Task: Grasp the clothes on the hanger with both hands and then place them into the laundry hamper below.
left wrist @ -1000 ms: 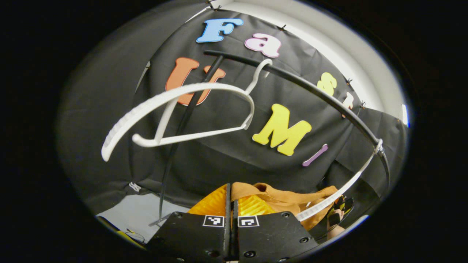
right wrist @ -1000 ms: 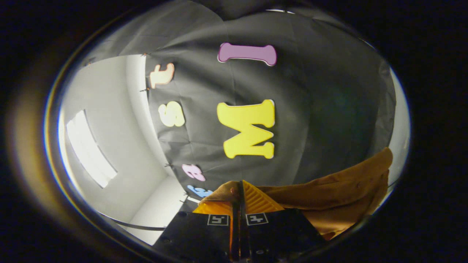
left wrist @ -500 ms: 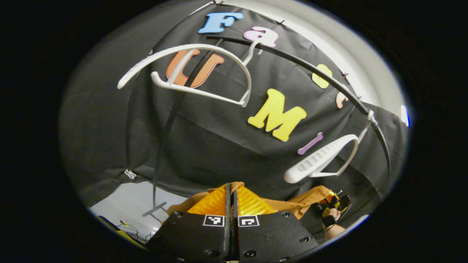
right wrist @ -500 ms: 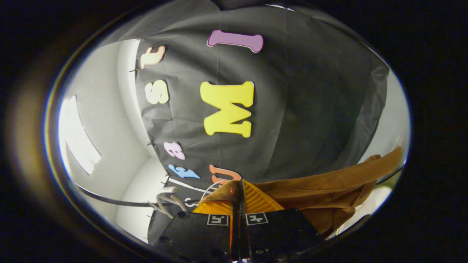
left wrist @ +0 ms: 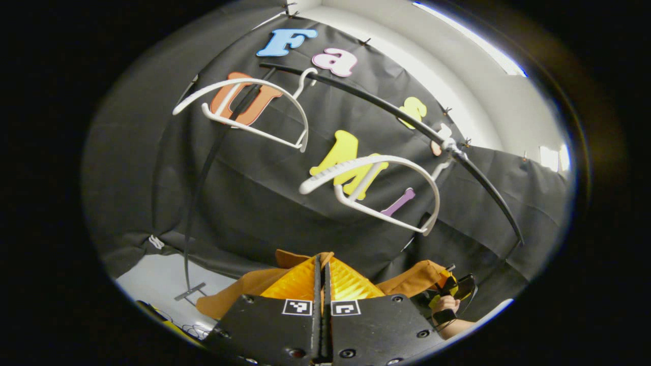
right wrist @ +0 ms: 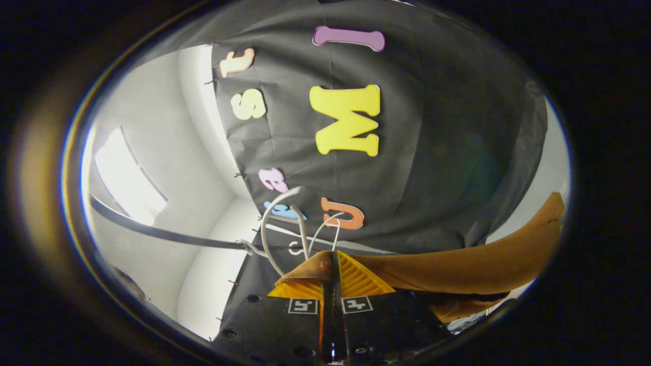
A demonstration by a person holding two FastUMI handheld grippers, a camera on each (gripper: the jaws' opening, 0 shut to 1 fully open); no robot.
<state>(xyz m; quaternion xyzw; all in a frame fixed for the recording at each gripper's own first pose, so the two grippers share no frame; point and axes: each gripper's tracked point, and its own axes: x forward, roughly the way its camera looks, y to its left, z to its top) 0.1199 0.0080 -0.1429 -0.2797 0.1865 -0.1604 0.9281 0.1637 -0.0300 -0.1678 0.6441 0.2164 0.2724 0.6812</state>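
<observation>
A brown garment (left wrist: 229,301) hangs clear of the hangers, stretched between both grippers. In the left gripper view my left gripper (left wrist: 321,262) is shut on one part of the cloth. The cloth runs right to the right gripper (left wrist: 452,290), held in a hand lower right. In the right gripper view my right gripper (right wrist: 333,259) is shut on a fold of the garment (right wrist: 483,264), which trails off to the right. Two bare white hangers (left wrist: 244,109) (left wrist: 376,190) hang on the black rail (left wrist: 386,108) above.
The rail's black upright (left wrist: 196,193) stands on a pale floor (left wrist: 152,277) at the lower left. In the right gripper view the rail (right wrist: 152,231) and the white hangers (right wrist: 295,223) sit just beyond the fingers. Black cloth walls the back.
Both grippers have come down and away from the rail with the garment. The right-hand hanger, freed of cloth, has swung up and leftward; more brown cloth shows below the left gripper.
</observation>
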